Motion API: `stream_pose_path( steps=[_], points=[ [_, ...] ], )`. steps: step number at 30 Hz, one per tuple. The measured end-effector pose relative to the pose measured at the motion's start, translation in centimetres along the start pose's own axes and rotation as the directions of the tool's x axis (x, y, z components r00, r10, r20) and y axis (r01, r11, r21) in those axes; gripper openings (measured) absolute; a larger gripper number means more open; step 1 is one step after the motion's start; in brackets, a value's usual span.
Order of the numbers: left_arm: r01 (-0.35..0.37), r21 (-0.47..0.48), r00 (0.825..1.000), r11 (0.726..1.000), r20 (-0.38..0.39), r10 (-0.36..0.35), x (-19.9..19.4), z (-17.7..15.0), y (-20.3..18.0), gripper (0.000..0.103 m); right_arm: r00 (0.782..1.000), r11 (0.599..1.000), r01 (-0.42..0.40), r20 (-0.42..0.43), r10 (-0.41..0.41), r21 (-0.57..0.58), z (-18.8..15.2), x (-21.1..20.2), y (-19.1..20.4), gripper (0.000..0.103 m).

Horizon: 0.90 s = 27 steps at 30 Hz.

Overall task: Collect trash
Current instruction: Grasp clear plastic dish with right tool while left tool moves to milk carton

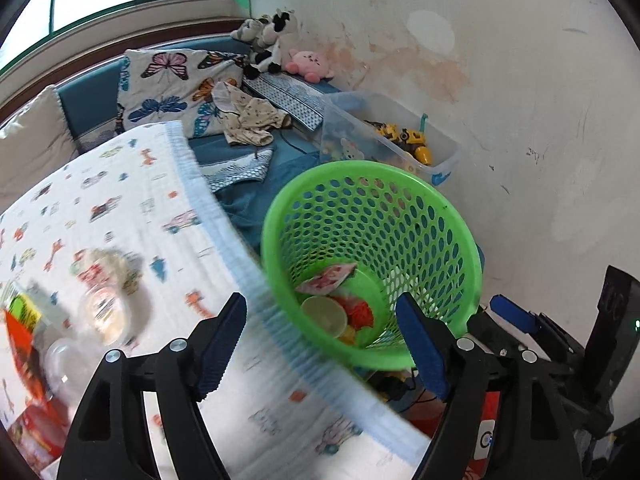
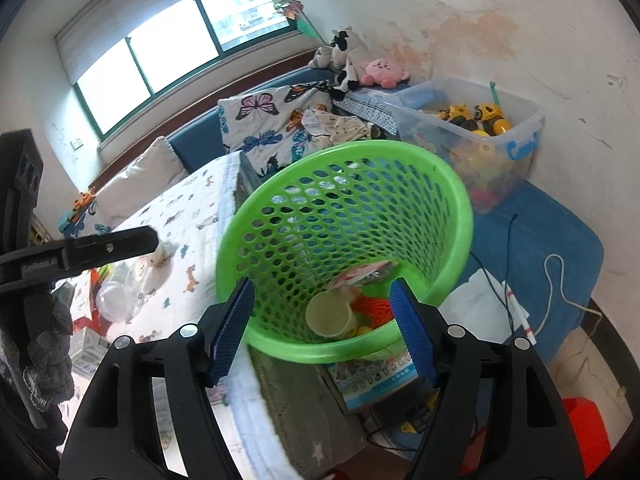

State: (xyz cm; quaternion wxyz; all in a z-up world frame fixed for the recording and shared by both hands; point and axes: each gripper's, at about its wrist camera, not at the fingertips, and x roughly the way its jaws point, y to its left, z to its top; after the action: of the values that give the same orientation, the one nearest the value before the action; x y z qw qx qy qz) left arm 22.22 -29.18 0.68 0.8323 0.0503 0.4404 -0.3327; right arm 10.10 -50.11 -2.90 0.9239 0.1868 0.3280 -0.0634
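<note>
1. Blurred wrappers [image 1: 24, 332] and a clear cup [image 1: 104, 308] lie at the bed's [image 1: 132, 184] left edge.
2. Left gripper [image 1: 320, 344] is open, empty.
3. Right gripper [image 2: 324, 328] is open, empty.
4. Green basket [image 2: 452, 208] beside the bed holds a cup [image 2: 330, 314] and wrappers.

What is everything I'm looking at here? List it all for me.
basket: one, green, beside the bed
paper cup: one, pale yellow, inside the basket
wrapper: one, pink and white, inside the basket
toy bin: one, clear, by the wall
blanket: one, white, printed, on the bed
clear cups: blurred, on the blanket
plush toys: several, far corner
left gripper: black, blue pads, open, empty
right gripper: same, open, empty
</note>
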Motion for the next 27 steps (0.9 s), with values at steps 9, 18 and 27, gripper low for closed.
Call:
stream_pose_path(
  steps=[9, 18, 27],
  points=[
    [-0.035, -0.055, 0.999, 0.998, 0.024, 0.036, -4.8, -4.2, 5.0, 0.077, 0.999, 0.998, -0.049, -0.001, 0.049, -0.032, -1.0, -0.7, 3.2, 0.073],
    [-0.095, -0.071, 0.995, 0.993, 0.024, 0.097, -9.0, -9.2, 10.4, 0.078, 0.995, 0.992, -0.098, -0.041, 0.096, -0.074, -2.3, -0.1, 6.1, 0.075],
    [-0.153, -0.118, 0.985, 0.981, 0.059, 0.161, -13.0, -12.9, 15.2, 0.078, 0.982, 0.97, -0.175, -0.094, 0.161, -0.167, -4.7, 0.0, 11.4, 0.082]
  ],
)
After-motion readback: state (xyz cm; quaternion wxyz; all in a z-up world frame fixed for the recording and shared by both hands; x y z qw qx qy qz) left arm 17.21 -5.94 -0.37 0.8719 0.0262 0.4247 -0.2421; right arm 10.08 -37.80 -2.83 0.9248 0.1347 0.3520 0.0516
